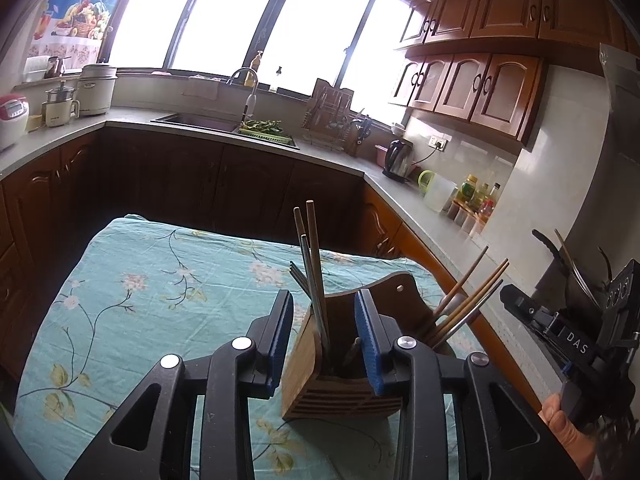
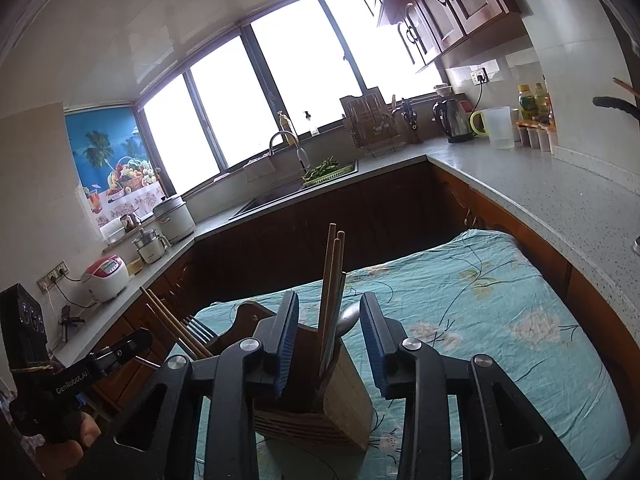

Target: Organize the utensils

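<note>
A wooden utensil holder (image 1: 340, 396) stands on a table under a teal flowered cloth (image 1: 140, 280). My left gripper (image 1: 324, 336) is open. Its blue pads stand either side of the holder's near compartment, where brown chopsticks (image 1: 314, 248) and a fork (image 1: 298, 274) stick up untouched. More chopsticks (image 1: 472, 296) lean out of the compartment to the right. In the right wrist view my right gripper (image 2: 330, 340) is open too. Between its pads, clear of both, rise chopsticks (image 2: 334, 264) and a spoon (image 2: 348, 316) from the holder (image 2: 348, 396). The fork (image 2: 198, 330) shows at the left.
A hand (image 1: 554, 412) holds the other gripper at the right edge. A grey L-shaped counter (image 2: 540, 184) wraps behind the table, with a kettle (image 2: 454, 120), a plastic jug (image 2: 500, 126), bottles, a sink (image 1: 192, 122) and rice cookers (image 1: 96, 88).
</note>
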Motion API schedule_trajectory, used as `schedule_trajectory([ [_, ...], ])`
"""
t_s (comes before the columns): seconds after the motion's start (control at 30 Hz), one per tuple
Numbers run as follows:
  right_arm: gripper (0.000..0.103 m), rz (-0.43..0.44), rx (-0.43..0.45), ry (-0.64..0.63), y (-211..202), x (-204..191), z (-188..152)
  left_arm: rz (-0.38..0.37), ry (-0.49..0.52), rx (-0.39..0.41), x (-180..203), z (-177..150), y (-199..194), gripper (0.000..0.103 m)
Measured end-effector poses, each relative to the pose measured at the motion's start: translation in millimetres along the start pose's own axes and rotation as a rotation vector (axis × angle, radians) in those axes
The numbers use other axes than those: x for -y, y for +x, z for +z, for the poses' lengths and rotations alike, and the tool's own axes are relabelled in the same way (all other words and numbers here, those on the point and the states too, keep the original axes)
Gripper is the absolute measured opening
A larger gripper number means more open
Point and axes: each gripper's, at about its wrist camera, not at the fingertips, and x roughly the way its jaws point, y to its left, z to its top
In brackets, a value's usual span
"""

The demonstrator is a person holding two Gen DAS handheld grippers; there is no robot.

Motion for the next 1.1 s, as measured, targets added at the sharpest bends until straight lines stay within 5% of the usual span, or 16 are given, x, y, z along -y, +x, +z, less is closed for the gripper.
schedule_trajectory([
  [0.3, 0.061, 0.025, 0.012, -0.003, -20, -5, -9, 0.063, 0.010, 0.014, 3, -12, -27, 0.075],
  [0.83, 0.079, 0.062, 0.014, -0.030, -68, -25, -43, 0.092, -0.051, 0.016, 4, -47, -97, 0.093],
  [1.1, 0.088, 0.063, 0.018, -0.069, -100, -35, -69, 0.076, -0.020, 0.092, 2, -76, -150, 0.101],
])
